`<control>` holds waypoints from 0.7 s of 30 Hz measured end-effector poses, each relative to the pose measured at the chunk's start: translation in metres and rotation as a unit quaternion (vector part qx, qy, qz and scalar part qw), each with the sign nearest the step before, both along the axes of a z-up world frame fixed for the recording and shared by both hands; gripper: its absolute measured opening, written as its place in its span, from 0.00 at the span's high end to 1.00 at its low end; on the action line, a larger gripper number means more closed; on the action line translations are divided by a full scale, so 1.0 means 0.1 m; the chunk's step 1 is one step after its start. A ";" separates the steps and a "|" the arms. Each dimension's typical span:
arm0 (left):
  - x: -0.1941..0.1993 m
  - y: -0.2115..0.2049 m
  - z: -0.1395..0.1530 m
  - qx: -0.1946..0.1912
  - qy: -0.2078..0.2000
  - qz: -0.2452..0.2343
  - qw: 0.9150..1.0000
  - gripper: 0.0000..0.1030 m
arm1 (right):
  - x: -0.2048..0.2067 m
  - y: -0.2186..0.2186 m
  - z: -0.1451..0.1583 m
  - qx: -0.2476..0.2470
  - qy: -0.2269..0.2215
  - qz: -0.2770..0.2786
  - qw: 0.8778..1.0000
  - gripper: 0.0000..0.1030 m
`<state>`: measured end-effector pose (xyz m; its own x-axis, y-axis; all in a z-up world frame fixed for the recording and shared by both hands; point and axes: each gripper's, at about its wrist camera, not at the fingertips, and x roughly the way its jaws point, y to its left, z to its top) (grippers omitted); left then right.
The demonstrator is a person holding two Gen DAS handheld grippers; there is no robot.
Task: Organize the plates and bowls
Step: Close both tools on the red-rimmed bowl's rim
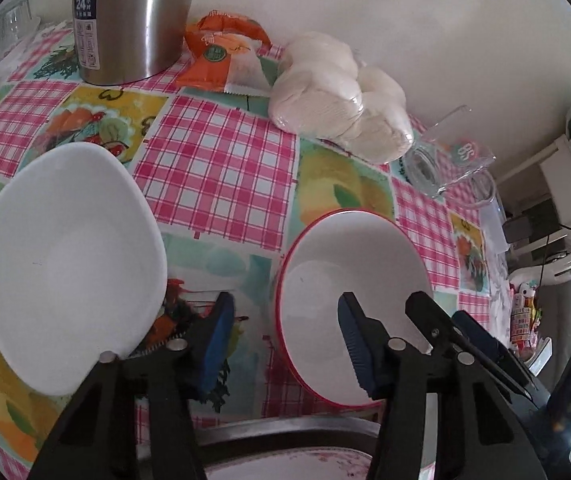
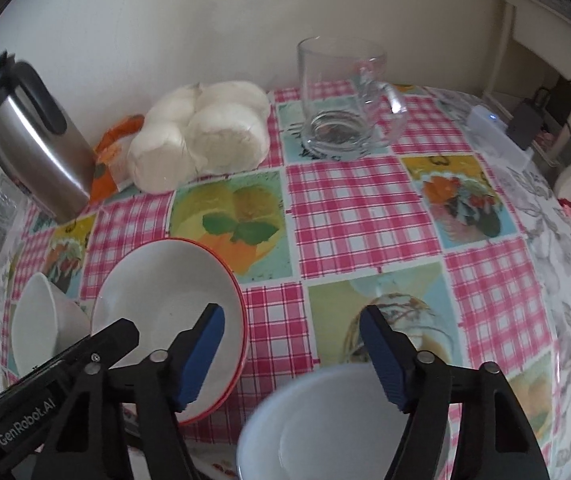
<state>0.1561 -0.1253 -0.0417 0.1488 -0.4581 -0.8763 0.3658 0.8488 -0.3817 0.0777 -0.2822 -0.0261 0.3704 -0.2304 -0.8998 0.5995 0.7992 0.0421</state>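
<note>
Three pieces of crockery were recorded, listed from nearest the tools outward. Nearest: a pale bowl, directly below and ahead of the right tool, whose blue pads were spread wide with nothing between them; whether the bowl stood on the surface or on something lower at its edge could not be told. Next: a red-rimmed bowl, upright on the surface, lying ahead and to the right of the left tool, whose pads were likewise spread and empty; the right-hand pad was seen against the bowl's interior. The same bowl lay left of the right tool, under its left pad. Beside it, to the left tool's left, a plain white bowl was noted, tipped so that its opening faced the camera. The left tool was judged the nearer to both. Farthest: a glass mug, a steel flask and bagged buns near the wall.
</note>
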 end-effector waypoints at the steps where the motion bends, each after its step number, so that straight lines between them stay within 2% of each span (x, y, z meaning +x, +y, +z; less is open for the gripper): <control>1: 0.00 -0.02 0.00 0.001 -0.001 -0.002 1.000 0.50 | 0.03 0.00 -0.03 -0.001 0.003 0.004 1.000 0.32; 5: 0.01 -0.05 0.00 0.006 -0.003 -0.005 1.000 0.51 | 0.12 0.00 -0.11 0.000 0.012 0.012 1.000 0.43; 10: 0.02 -0.09 -0.06 0.007 0.006 -0.008 1.000 0.62 | 0.19 0.01 -0.18 0.010 0.014 0.026 1.000 0.51; 15: 0.04 -0.09 -0.18 0.002 0.026 -0.007 1.000 0.69 | 0.26 0.07 -0.26 0.012 0.024 0.041 0.999 0.65; 21: 0.04 -0.07 -0.28 0.000 0.042 -0.004 0.999 0.72 | 0.31 0.12 -0.33 0.007 0.039 0.045 0.998 0.68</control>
<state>0.1605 -0.1320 -0.0695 0.0713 -0.4585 -0.8858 0.3389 0.8464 -0.4108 0.1087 -0.2704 -0.0594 0.3178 -0.1856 -0.9298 0.5268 0.8499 0.0105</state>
